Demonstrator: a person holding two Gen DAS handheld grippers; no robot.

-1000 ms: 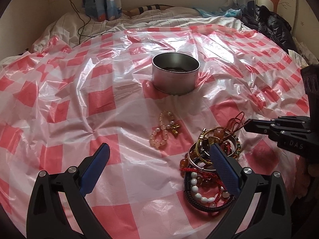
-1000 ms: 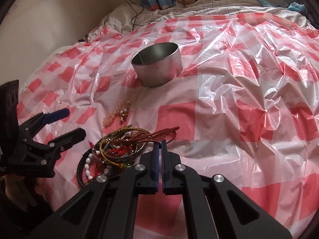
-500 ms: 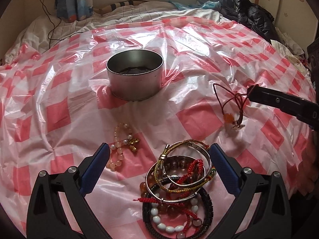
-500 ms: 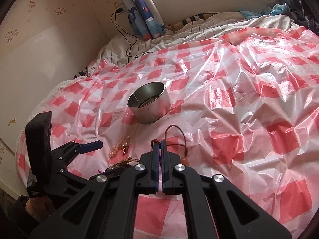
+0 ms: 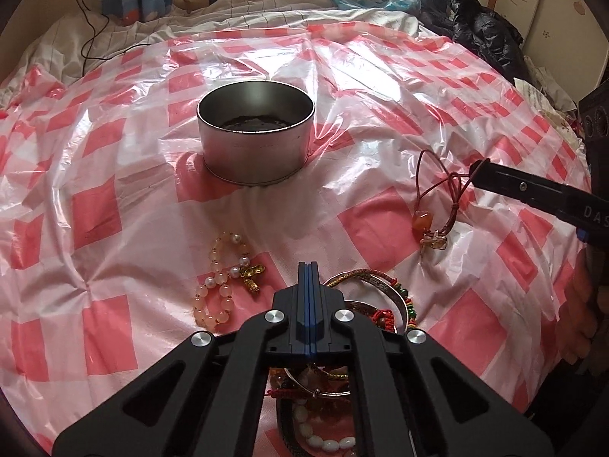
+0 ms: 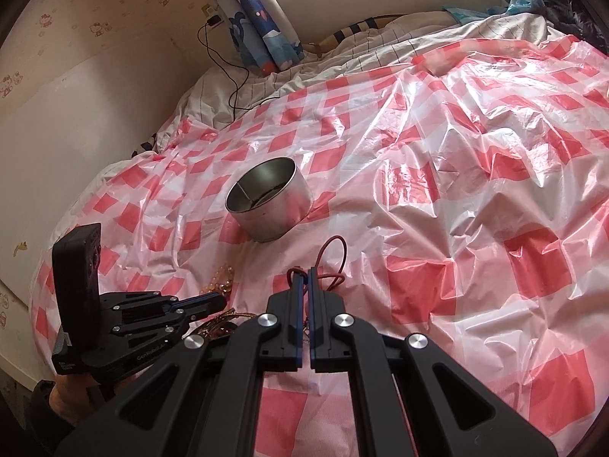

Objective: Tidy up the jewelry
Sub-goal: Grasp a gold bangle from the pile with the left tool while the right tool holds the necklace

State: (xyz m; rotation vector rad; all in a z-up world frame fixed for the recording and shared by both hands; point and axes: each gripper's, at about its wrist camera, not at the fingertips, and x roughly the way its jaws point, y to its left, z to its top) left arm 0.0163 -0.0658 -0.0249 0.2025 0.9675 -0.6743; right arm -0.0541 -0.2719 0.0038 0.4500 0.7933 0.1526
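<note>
Right gripper (image 6: 304, 280), clamped on the red cord bracelet (image 5: 434, 205), should lift it clear (charms dangling) over the tin (image 5: 255, 135).

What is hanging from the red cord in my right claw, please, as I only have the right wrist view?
Observer: The red cord bracelet held by the right claw carries an orange bead and a small clear charm, hanging low over the checked sheet.
Operator: Thank you. What lies beneath the left claw?
Observer: The left claw is shut above a pile of bangles and beaded bracelets, and it grips nothing that I can see.
</note>
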